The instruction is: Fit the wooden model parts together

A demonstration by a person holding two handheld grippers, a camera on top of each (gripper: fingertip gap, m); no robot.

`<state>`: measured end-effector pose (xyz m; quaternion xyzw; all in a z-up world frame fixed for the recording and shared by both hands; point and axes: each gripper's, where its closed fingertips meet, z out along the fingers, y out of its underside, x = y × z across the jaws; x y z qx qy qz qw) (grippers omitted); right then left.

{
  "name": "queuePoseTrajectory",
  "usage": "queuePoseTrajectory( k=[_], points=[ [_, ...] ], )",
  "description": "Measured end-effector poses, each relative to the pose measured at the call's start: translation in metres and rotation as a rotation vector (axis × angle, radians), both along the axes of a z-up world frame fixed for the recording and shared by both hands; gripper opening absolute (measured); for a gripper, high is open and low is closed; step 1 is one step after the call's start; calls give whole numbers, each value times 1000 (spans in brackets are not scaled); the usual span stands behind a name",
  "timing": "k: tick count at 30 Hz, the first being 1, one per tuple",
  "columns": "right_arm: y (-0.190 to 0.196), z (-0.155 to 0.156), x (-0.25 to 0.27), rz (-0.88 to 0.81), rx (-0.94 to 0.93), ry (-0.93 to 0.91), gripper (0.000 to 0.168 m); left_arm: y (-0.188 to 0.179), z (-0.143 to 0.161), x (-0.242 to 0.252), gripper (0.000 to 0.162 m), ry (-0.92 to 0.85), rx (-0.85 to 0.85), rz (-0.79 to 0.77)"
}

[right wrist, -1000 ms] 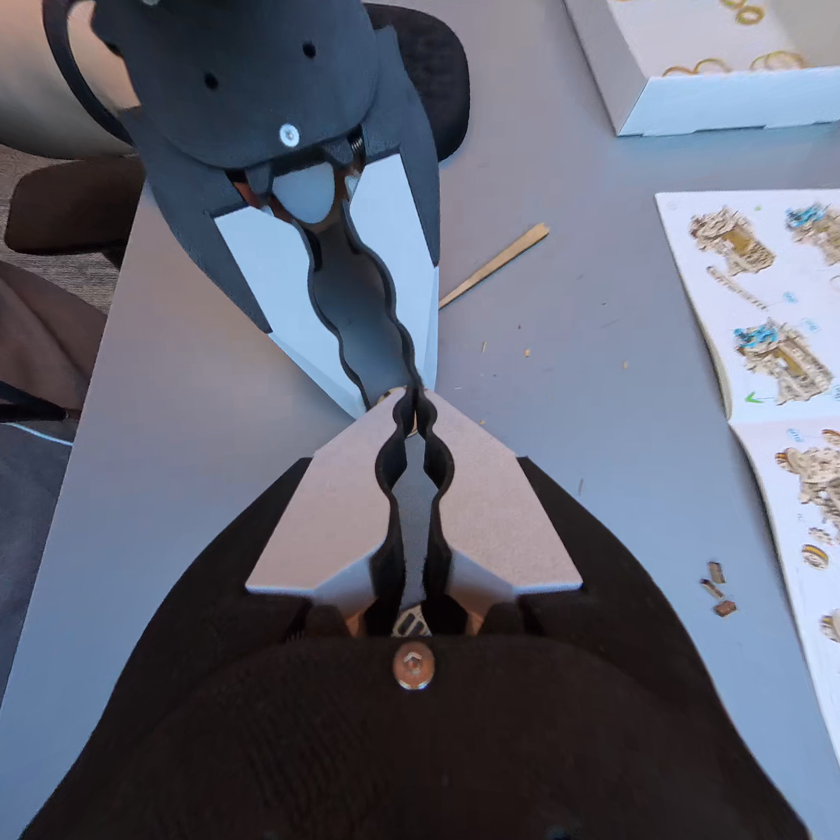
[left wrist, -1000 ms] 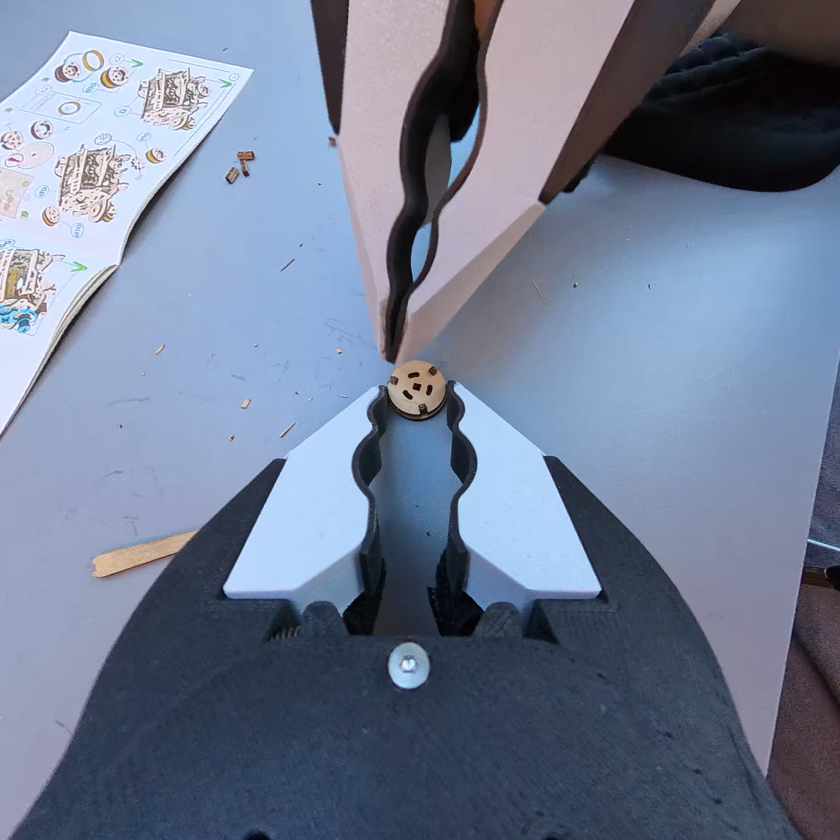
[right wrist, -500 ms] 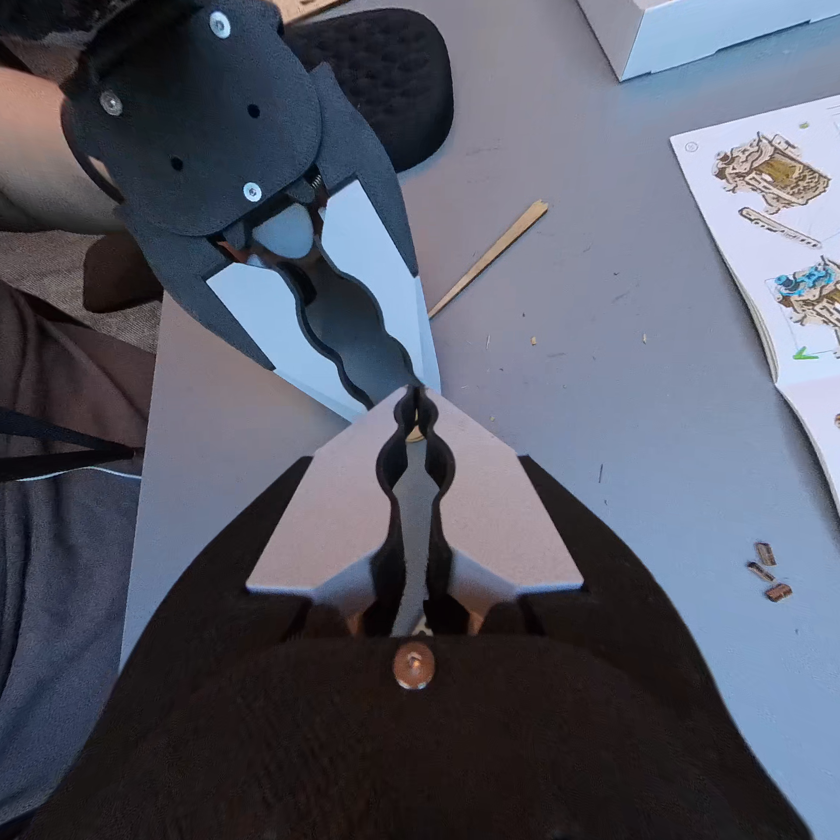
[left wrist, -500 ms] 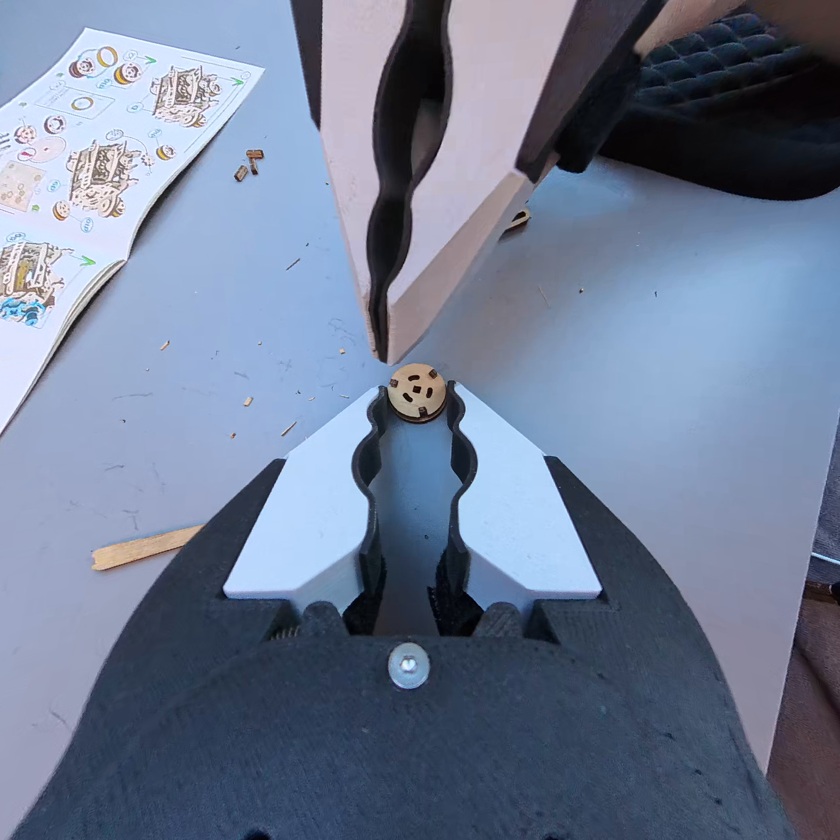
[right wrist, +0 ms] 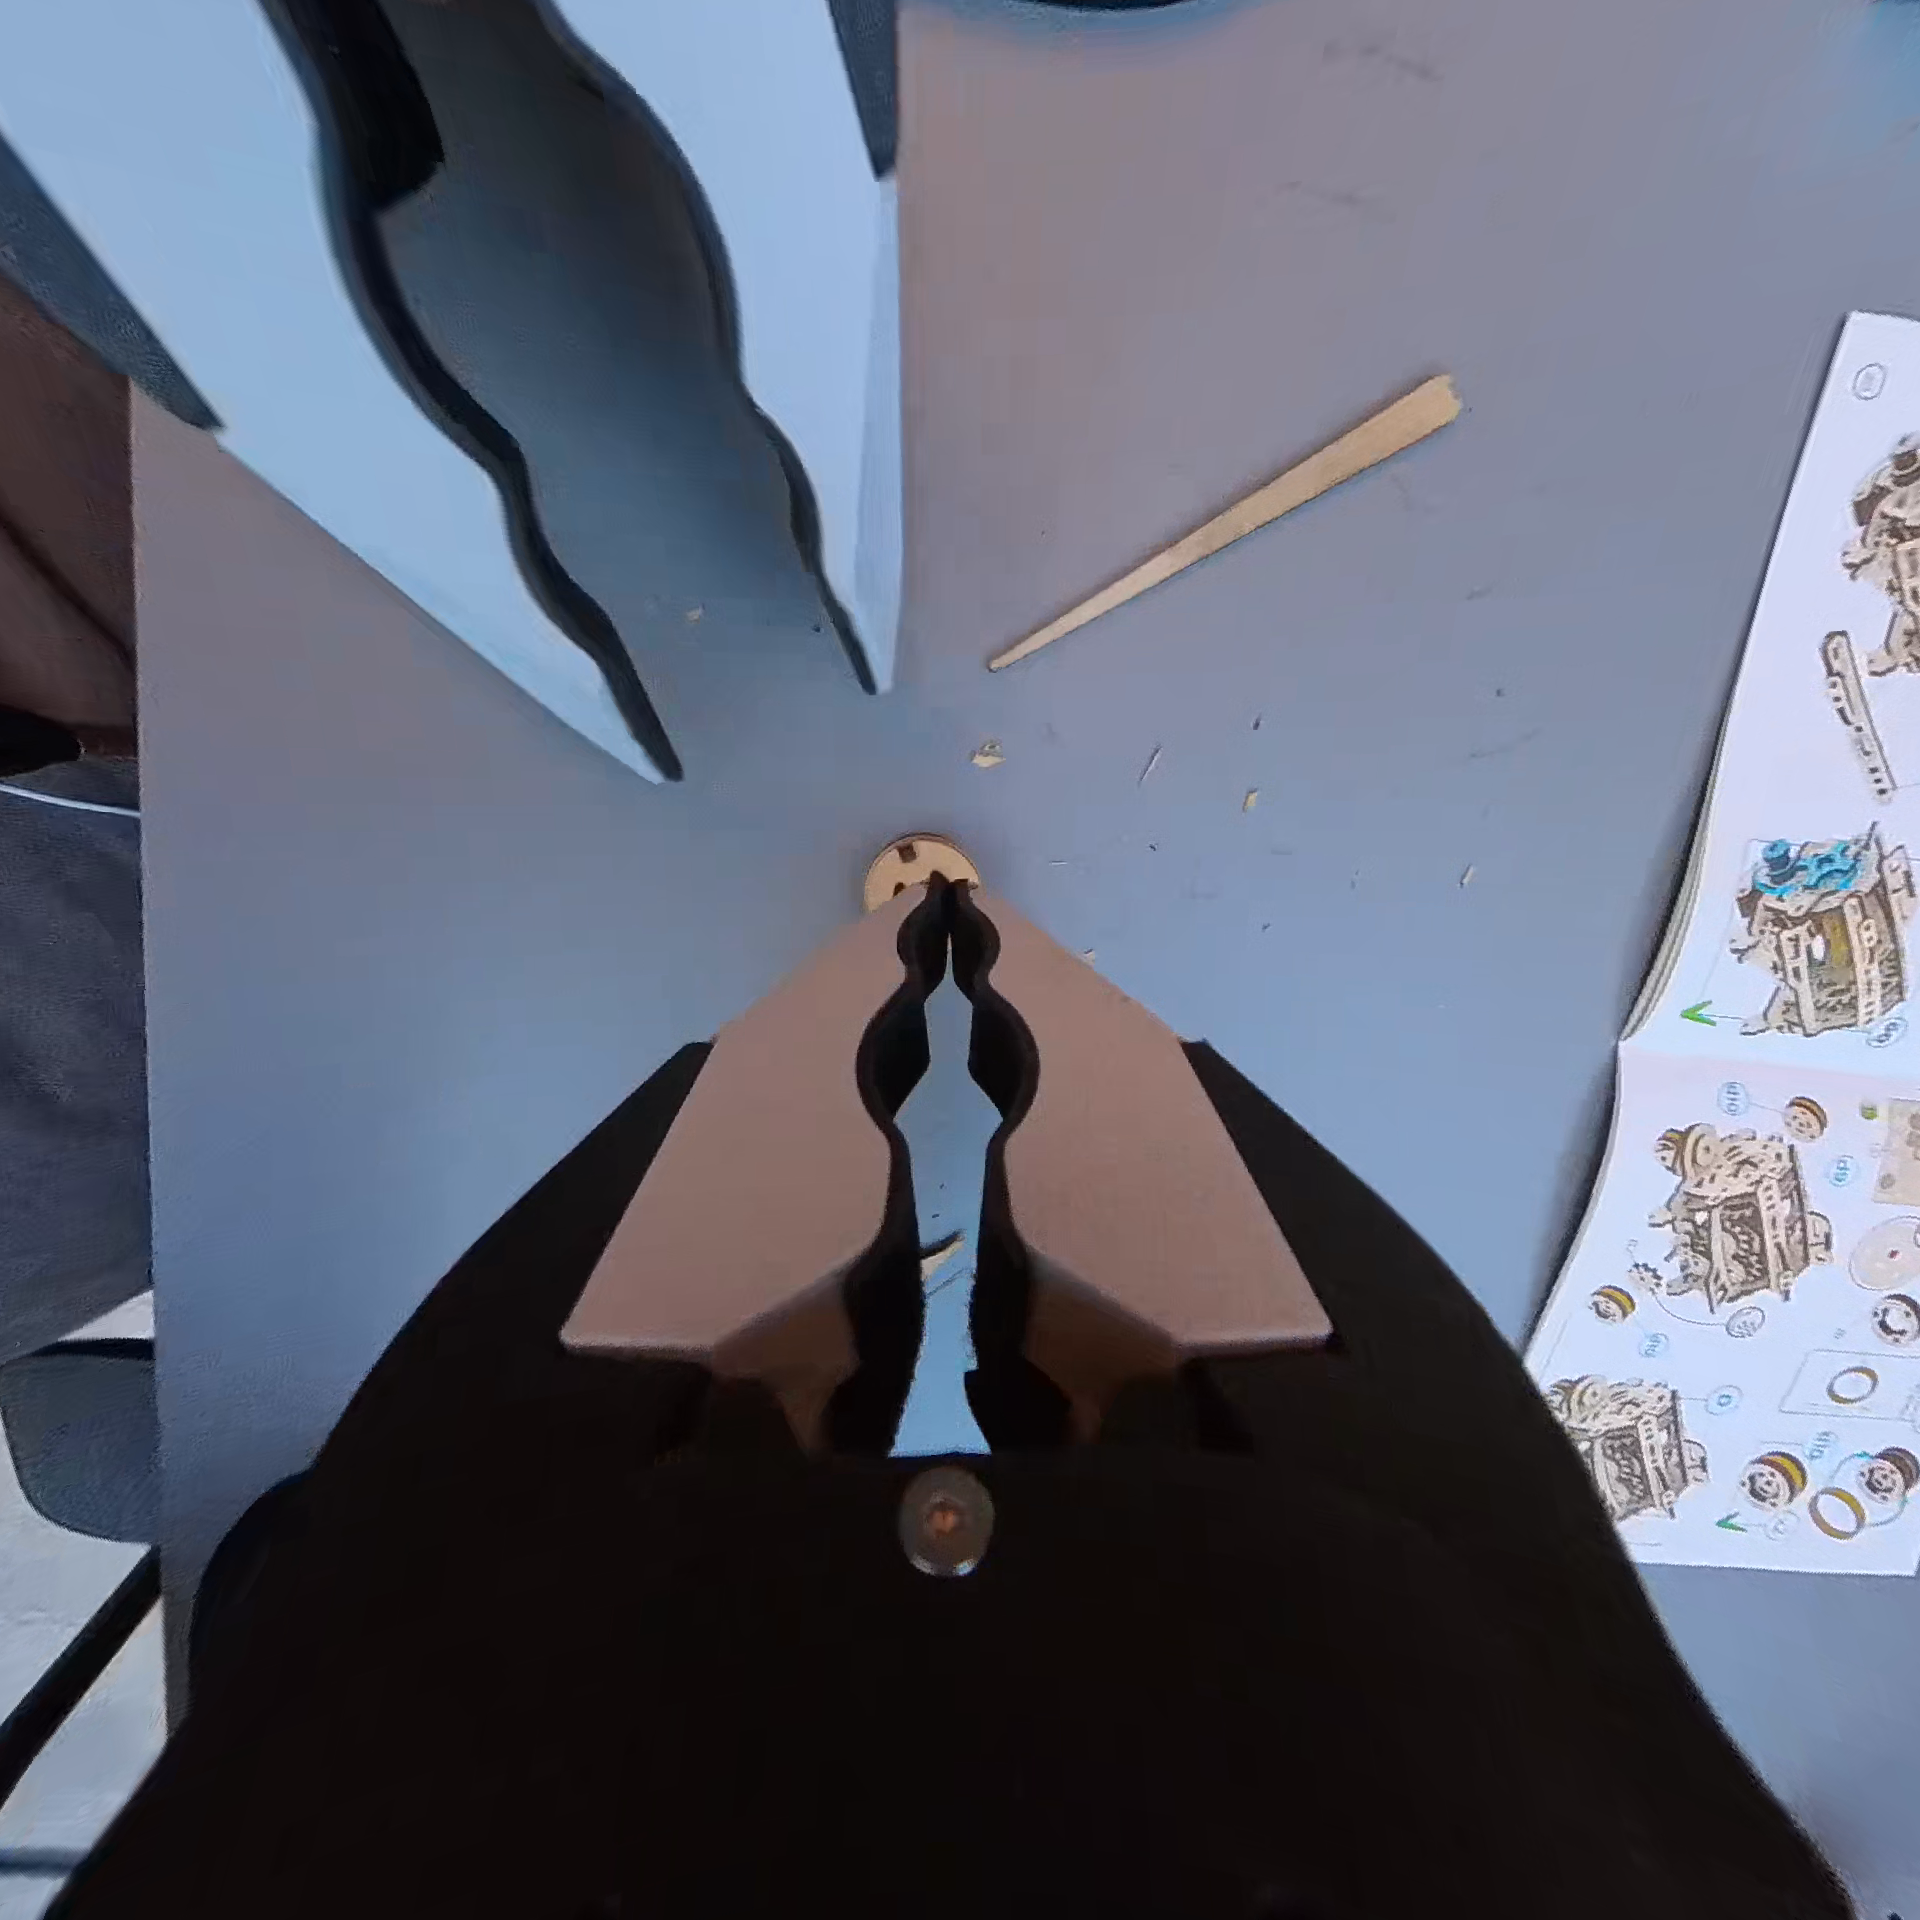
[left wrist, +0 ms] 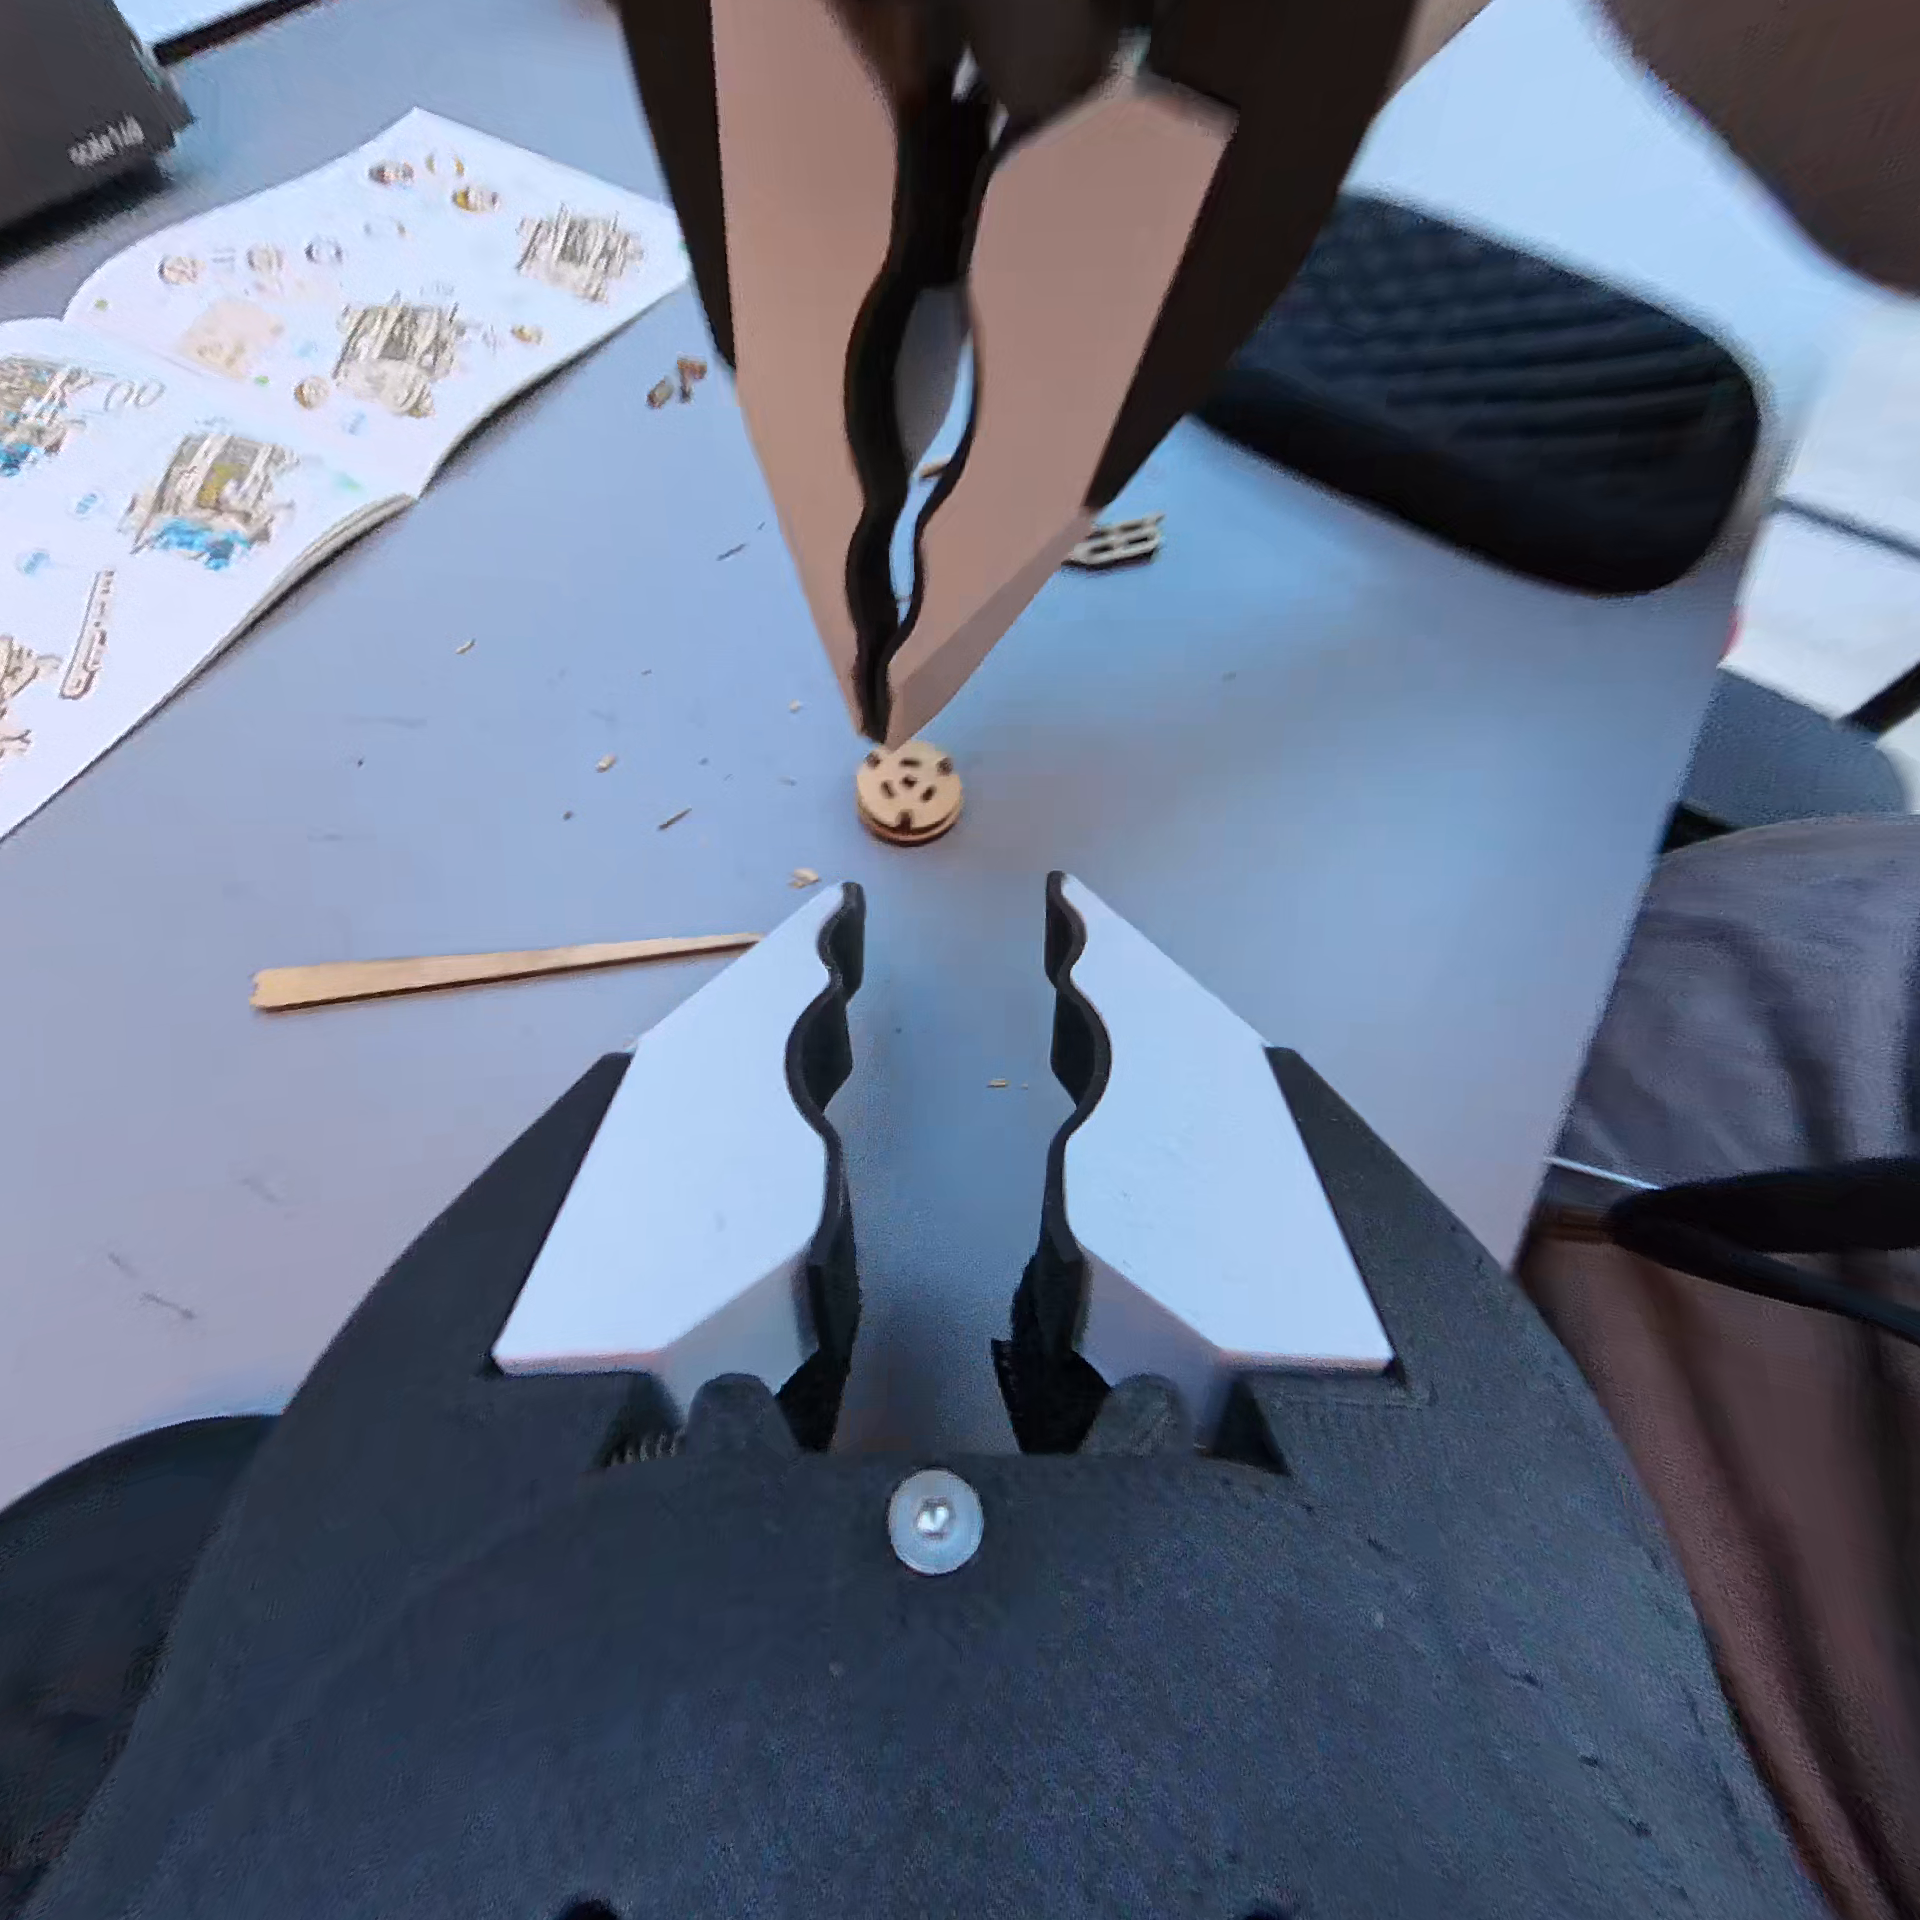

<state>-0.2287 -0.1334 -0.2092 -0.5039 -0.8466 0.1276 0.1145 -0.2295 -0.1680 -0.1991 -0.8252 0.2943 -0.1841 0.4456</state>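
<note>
A grey table (left wrist: 1299, 790) fills both views. The left gripper (left wrist: 951, 899), lower centre of its view, has its jaws apart, holding nothing. The right gripper (right wrist: 940, 883) has its tips together, touching a small wooden disc (left wrist: 906, 792) lying mid-frame. A booklet (left wrist: 270, 343) lies upper left, a wooden strip (left wrist: 499, 966) at left.

Round slotted wooden disc (left wrist: 906, 795), flat on table

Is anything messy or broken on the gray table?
Nothing looks broken. Small wood crumbs lie scattered on the table around the round wooden disc, and a loose wooden strip lies nearby.
</note>
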Motion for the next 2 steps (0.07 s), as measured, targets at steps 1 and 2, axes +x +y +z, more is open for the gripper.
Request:
queuePoseTrajectory(
  k=[1,2],
  points=[
    [1,-10,3,8,13,-47,0,-5,12,2,29,-56,28,-11],
    [2,-15,6,20,26,-79,0,-7,25,1,26,-106,63,-4]
  ],
)
